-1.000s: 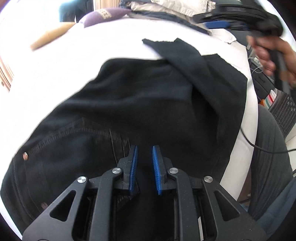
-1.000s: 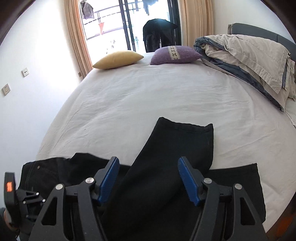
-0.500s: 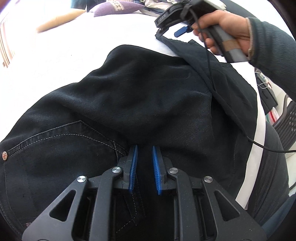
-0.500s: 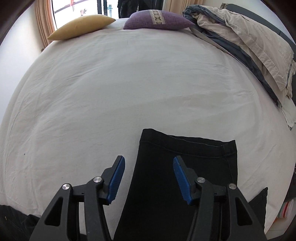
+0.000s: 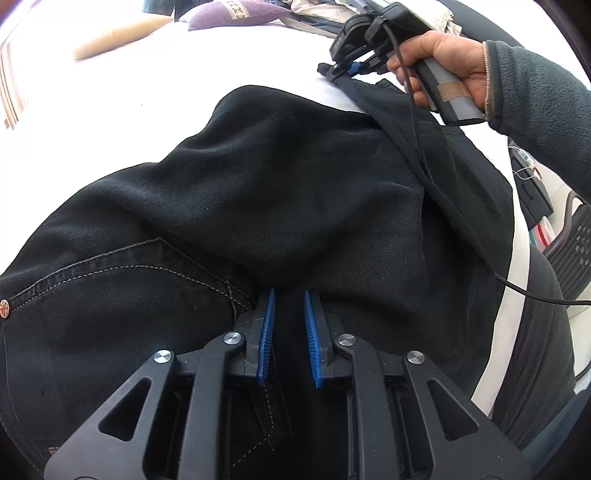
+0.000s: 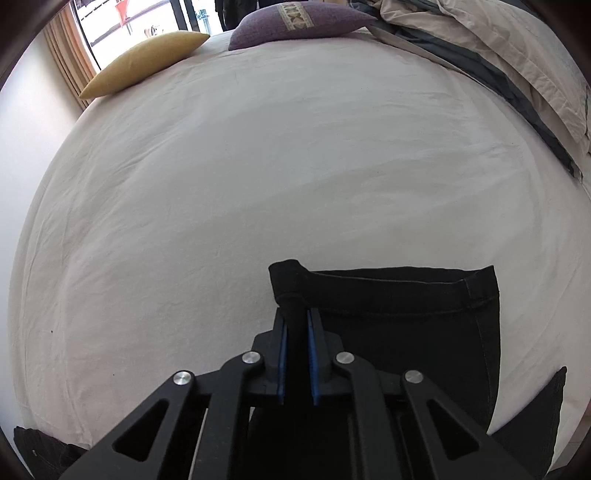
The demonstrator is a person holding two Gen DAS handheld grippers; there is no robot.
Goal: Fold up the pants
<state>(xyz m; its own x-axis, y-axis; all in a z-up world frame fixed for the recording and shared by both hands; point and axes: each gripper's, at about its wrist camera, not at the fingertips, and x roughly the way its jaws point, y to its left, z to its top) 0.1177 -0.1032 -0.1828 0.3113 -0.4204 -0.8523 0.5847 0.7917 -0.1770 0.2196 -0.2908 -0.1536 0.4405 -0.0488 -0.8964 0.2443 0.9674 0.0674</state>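
Bed (image 6: 229,192): white sheet, wide bare stretch beyond the work. Pants (image 5: 280,192), black denim, lie along its near edge, waist end with back pocket under the left gripper (image 5: 289,295), leg ends off to the right. One leg is already laid over the other, so judged partway through the lengthwise fold.

Left gripper: jaws nearly together, dark cloth bunched between the pads near the seat seam; reads as clamped on the pants, likely anchoring the waist end while the other end is handled.

Right gripper (image 6: 295,314): jaws have just been closing and now pinch the left corner of the upper leg's hem (image 6: 388,291), which puckers upward at the pads. Held at the corner, probably so the leg can be lifted and carried toward the waist. Right hand (image 5: 439,62) grips the handle, cable trailing across the cloth.

Surroundings: yellow pillow (image 6: 144,62) and purple pillow (image 6: 295,22) at the far edge, rumpled bedding (image 6: 480,55) far right. All well apart; only the cable could snag.
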